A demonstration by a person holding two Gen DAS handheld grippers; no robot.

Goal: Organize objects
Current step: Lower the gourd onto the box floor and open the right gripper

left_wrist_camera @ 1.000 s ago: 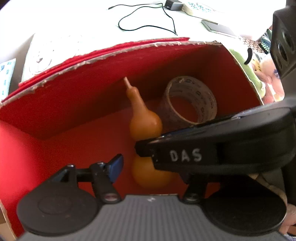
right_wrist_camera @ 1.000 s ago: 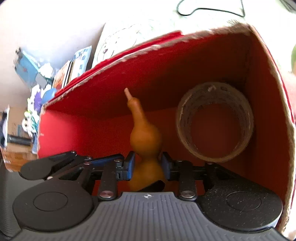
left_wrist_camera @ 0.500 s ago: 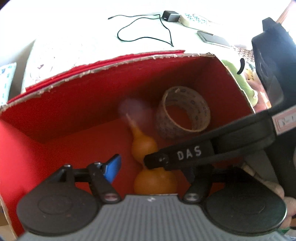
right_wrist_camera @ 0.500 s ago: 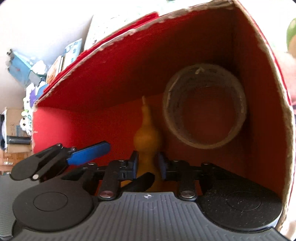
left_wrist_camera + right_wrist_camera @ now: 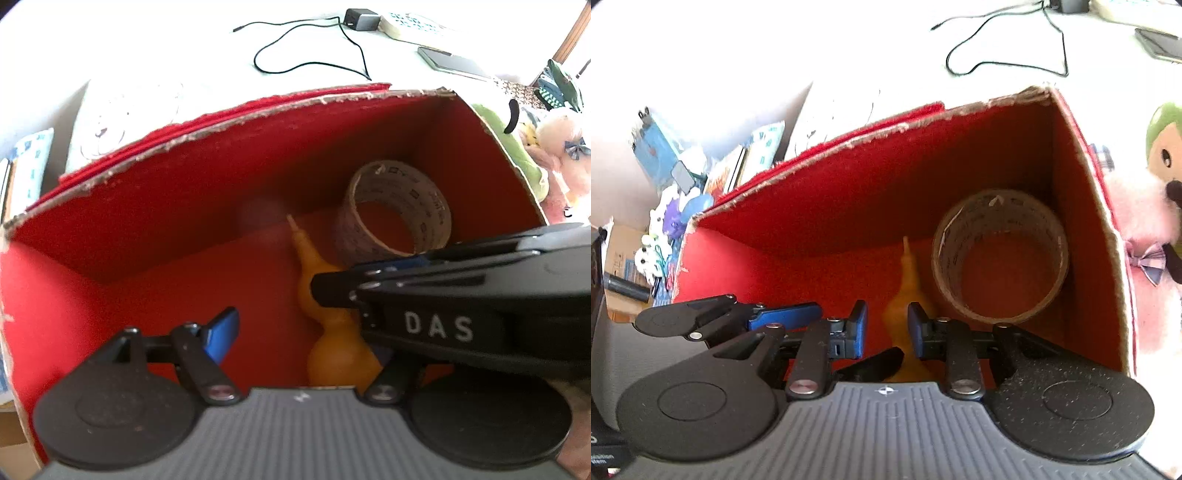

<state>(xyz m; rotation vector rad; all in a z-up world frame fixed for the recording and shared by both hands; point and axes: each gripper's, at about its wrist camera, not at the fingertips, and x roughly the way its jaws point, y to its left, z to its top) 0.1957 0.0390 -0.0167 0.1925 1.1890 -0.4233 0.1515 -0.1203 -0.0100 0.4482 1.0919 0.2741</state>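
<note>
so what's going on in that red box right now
A person is working two tools inside the red box. The right hand-held gripper has its jaws around the neck of an orange gourd, having just been closing on it. The left hand-held gripper sits alongside, open and empty. A roll of tape stands beside the gourd.

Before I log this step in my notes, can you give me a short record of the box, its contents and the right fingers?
box: red, top open
contents: gourd, tape roll
gourd: orange, beside the tape roll, stem toward the far wall
tape roll: leaning in the far right corner
right gripper: fingers have just been closing, gourd between them, apparently gripped
outside: soft toy by the box's right wall
</note>
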